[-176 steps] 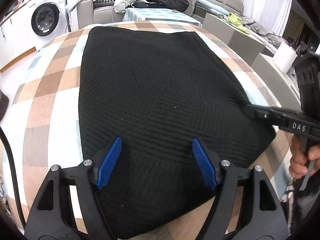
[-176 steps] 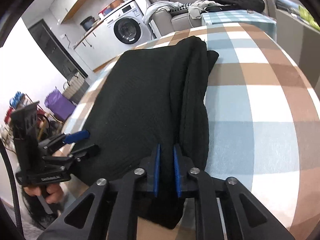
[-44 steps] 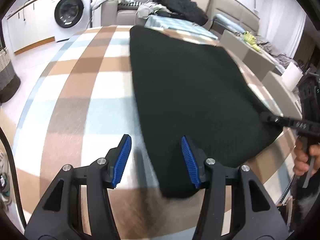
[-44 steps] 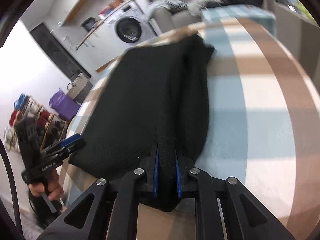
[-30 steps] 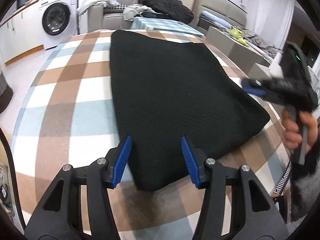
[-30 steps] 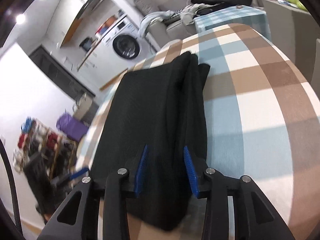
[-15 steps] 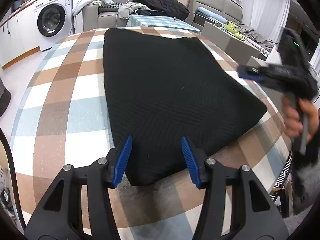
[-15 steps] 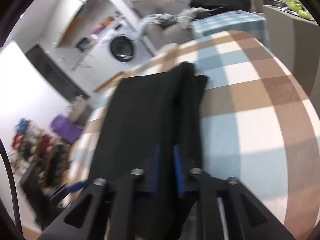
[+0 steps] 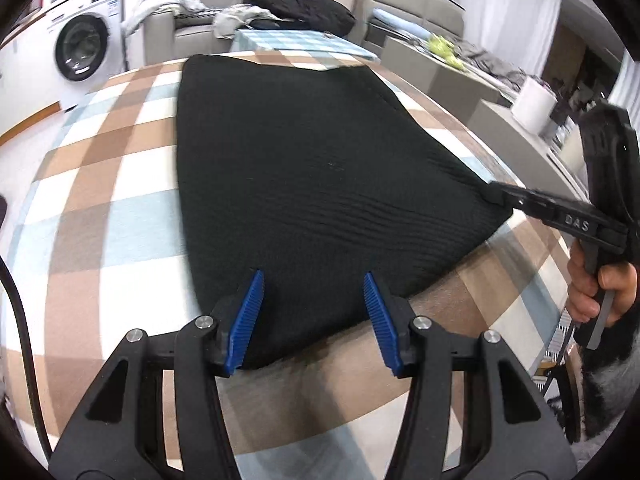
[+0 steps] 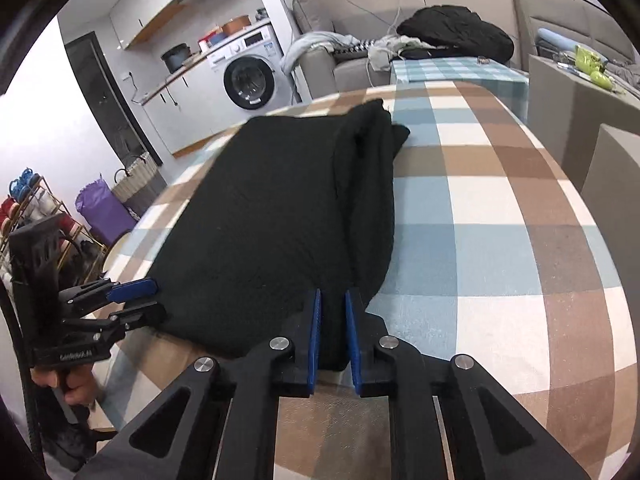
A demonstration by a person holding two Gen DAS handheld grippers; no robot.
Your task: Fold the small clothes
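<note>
Black knit garment (image 9: 320,168) lies folded flat on checked tabletop (image 9: 100,200), washing machine (image 9: 82,52) and sofa heaped with clothes (image 10: 452,36) beyond, wicker basket (image 10: 136,178) far left; left tongs (image 9: 312,312) apart over near hem, right tongs (image 10: 332,334) clamped on its corner.

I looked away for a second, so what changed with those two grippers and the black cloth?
The right gripper, open a second ago, has shut on the near right corner of the black garment again. The left gripper moved in over the near left corner, remaining open. The garment stays flat on the checked tablecloth.
</note>
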